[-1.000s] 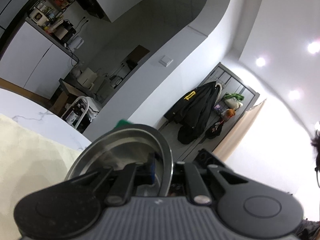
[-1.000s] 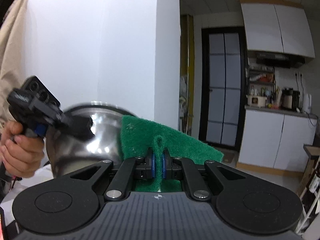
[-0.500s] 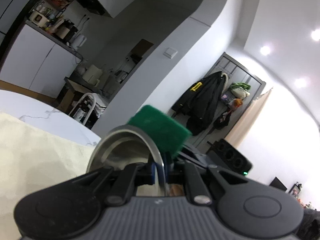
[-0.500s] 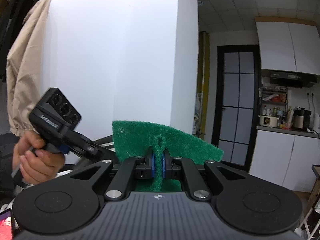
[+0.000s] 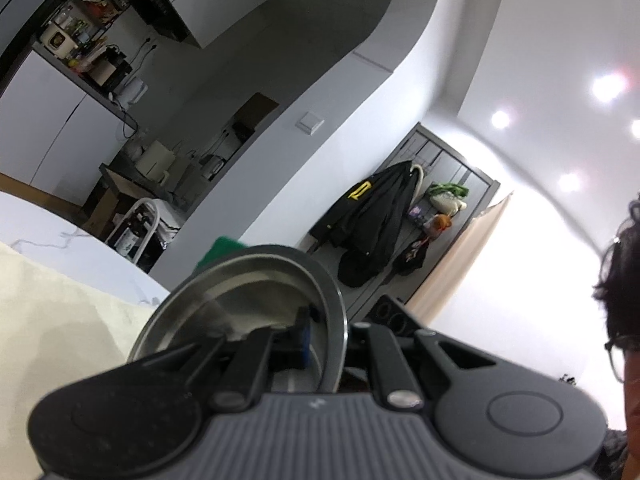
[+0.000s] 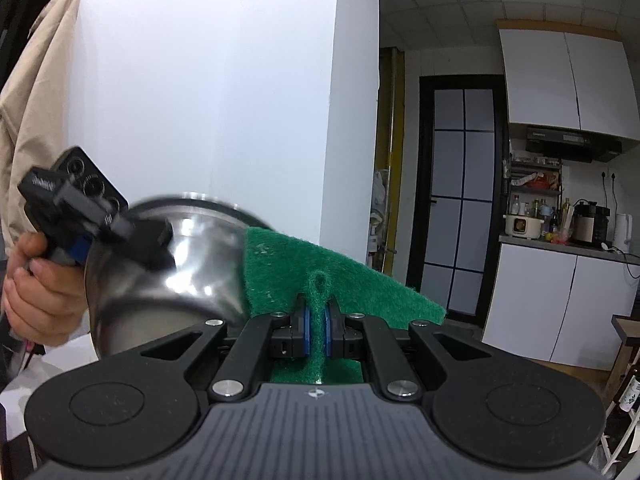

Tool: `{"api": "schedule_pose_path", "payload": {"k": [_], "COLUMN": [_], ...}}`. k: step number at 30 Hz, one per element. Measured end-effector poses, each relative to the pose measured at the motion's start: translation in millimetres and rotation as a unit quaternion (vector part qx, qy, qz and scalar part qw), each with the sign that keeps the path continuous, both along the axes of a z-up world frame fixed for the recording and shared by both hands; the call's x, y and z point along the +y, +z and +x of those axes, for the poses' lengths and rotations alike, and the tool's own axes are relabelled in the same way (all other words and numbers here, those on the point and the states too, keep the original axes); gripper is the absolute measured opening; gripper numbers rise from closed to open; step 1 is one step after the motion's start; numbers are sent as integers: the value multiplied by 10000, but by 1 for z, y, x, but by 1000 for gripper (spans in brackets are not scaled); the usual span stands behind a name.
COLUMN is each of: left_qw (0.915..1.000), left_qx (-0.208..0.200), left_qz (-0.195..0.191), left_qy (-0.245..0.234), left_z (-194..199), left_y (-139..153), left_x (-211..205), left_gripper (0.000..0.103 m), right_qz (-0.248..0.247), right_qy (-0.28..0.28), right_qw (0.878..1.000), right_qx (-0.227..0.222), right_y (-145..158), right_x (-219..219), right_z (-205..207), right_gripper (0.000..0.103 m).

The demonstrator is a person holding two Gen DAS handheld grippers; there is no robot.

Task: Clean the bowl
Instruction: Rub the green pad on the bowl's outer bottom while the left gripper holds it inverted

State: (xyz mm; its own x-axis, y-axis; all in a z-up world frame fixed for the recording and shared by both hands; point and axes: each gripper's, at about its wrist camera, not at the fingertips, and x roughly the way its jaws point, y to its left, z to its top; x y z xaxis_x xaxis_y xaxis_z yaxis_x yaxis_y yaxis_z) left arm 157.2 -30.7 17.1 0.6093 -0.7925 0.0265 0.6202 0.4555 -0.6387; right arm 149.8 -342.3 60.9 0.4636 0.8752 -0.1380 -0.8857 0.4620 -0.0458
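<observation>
The bowl hung in the air, tilted, its rim pinched in the left gripper's jaws. The pad, pinched in the right gripper's jaws, had dropped back from above the rim half a second before to press the bowl's outer wall, so another scrubbing stroke seemed under way.

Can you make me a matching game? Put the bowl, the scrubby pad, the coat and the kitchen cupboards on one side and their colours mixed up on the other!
Things:
1. bowl
2. scrub pad
3. coat
4. cupboards

Colours:
A. white
B. green
C. shiny silver
D. black

Pairs: 1-C, 2-B, 3-D, 4-A

The left gripper pinches the bowl's rim. The right gripper pinches the scrub pad.
</observation>
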Motion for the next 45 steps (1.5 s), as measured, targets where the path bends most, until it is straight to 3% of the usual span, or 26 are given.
{"api": "schedule_pose_path", "payload": {"k": [10,18,25,31,35,45], "left_qw": [9984,9920,9871,9885,9901,9909], "left_qx": [-230,-300,-307,-155,-23,234], "left_qz": [-515,-1226,-1567,-1492,-1368,-1208], "left_qy": [41,-8,99,188,307,549], "left_z": [-3,-1,1,6,12,21], "left_y": [6,5,4,0,-4,-8], "left_x": [4,13,16,12,12,19], "left_gripper": [10,10,10,6,6,6], "right_qz": [-292,-393,-518,-516,-255,497], "right_qy": [129,352,763,1326,1682,1861], "right_qw": [9995,9986,9957,9898,9854,9810], "right_qx": [-20,-26,-59,-109,-3,241], "right_y": [-9,-13,-16,-16,-8,9], "right_x": [16,26,33,41,44,32], "right_z": [-7,-20,-37,-52,-53,-42], "right_gripper": [8,8,8,8,8,8]}}
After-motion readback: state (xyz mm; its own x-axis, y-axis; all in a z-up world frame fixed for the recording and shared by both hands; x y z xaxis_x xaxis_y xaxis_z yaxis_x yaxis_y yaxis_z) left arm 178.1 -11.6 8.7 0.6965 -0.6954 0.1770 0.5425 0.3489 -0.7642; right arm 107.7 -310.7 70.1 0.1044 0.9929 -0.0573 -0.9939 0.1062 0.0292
